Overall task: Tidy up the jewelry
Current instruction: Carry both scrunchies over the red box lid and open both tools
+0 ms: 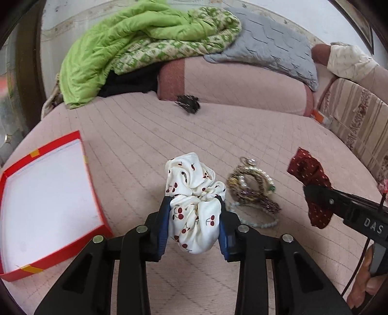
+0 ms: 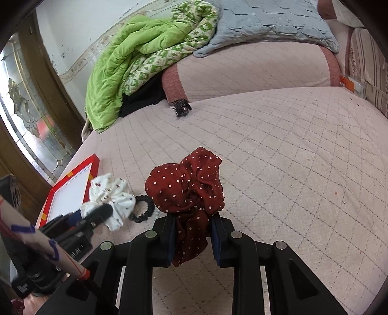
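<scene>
in the left wrist view, the left gripper [image 1: 194, 218] has its blue-padded fingers [image 1: 163, 225] clamped on a white scrunchie [image 1: 194, 193] printed with red cherries, the cloth bunched between the pads and puffing out above them. to its left, a shallow red box [image 1: 92, 179] with a white inside lies on the pink quilted bed [image 1: 145, 135], well apart from the scrunchie. just to the right of the scrunchie a small heap of bracelets [image 1: 252, 186] lies on the bed, gold, pearl and dark bead strands tangled together, with a pale bead string [image 1: 264, 224] at its near edge. farther right, the right gripper [image 1: 315, 196] grips a dark red scrunchie [image 1: 312, 174] with white dots. at the back a dark hair claw [image 1: 188, 103] lies at the foot of a pink bolster [image 1: 242, 84], with a green quilt [image 1: 116, 53] and a grey pillow [image 1: 271, 48] piled on top. in the right wrist view, the right gripper [image 2: 192, 230] has its fingers [image 2: 171, 232] squeezed on the dark red scrunchie [image 2: 186, 184], which bulges above them and hangs down between them. to the left, the left gripper [image 2: 97, 215] pinches the white scrunchie [image 2: 111, 196], and a black coiled hair tie [image 2: 143, 208] lies on the bed [image 2: 291, 157] just beside it. the red box [image 2: 72, 179] sits beyond, near the bed's left edge. the hair claw [image 2: 181, 108], green quilt [image 2: 135, 55] and grey pillow [image 2: 266, 21] show at the back.
</scene>
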The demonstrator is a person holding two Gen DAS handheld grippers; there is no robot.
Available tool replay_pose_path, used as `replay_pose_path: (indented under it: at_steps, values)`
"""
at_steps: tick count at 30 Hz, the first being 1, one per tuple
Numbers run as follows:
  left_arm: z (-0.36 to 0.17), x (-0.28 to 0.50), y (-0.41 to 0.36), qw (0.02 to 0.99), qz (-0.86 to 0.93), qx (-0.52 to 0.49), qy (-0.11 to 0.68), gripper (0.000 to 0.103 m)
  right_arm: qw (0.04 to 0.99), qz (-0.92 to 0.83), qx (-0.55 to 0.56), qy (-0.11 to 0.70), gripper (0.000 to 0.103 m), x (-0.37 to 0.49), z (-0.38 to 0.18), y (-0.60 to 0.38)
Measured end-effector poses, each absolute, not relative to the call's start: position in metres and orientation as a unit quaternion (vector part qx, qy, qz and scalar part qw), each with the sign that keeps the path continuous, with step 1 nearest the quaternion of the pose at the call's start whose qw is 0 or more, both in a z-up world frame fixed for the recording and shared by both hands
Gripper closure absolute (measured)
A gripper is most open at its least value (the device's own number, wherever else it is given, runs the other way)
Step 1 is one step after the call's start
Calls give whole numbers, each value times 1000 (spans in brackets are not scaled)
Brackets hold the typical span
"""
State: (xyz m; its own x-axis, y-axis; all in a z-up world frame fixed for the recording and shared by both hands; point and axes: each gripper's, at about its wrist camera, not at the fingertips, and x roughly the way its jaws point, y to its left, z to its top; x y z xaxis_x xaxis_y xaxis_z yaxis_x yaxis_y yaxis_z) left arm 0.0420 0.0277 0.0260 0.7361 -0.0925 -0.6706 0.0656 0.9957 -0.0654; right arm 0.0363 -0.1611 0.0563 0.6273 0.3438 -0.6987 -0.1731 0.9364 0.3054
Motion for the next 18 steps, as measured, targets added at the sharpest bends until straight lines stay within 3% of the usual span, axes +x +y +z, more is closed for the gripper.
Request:
replay_pose_path:
  at_steps: [18]
  values:
    - [44,30,79,940,10,-42,337,70,895,194,80,393,77,30,60,-124]
